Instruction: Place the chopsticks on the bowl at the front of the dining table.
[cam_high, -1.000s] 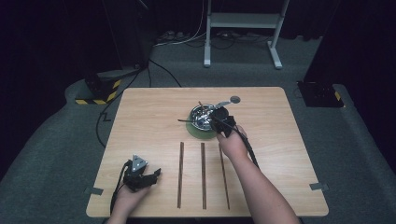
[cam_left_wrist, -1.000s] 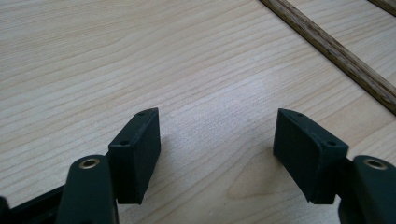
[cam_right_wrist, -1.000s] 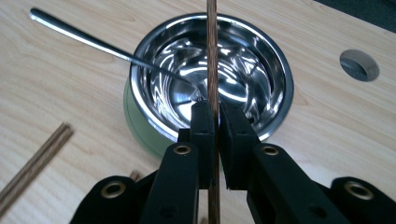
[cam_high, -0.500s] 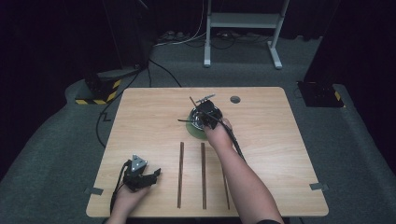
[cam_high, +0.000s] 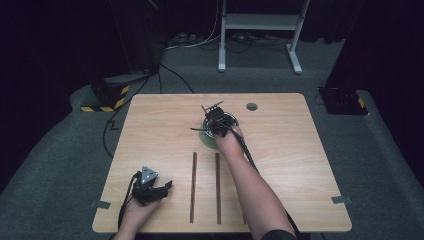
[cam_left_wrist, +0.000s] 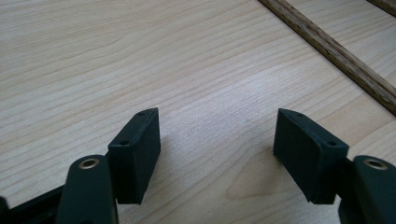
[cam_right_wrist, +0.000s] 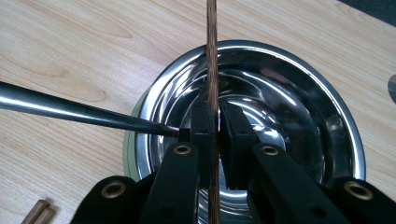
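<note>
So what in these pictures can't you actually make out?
- Third wooden stick on the table, high view: the person's forearm hides nearly all of it.
- Held chopstick, right gripper view: both ends run off the frame.
- Steel bowl, high view: the right gripper and hand cover most of it; what the green thing beneath it is stays unclear.
- Dark handle, right gripper view: its end is cut off at the left edge.

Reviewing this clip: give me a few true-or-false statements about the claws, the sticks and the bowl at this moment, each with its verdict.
1. The right claw is shut on a wooden stick. True.
2. The left claw grips a stick. False: it is open over bare table.
3. The right claw is over the steel bowl. True.
4. The bowl stands at the table's near edge. False: it stands in the far half.
5. Two sticks lie on the table nearer the person. True.
</note>
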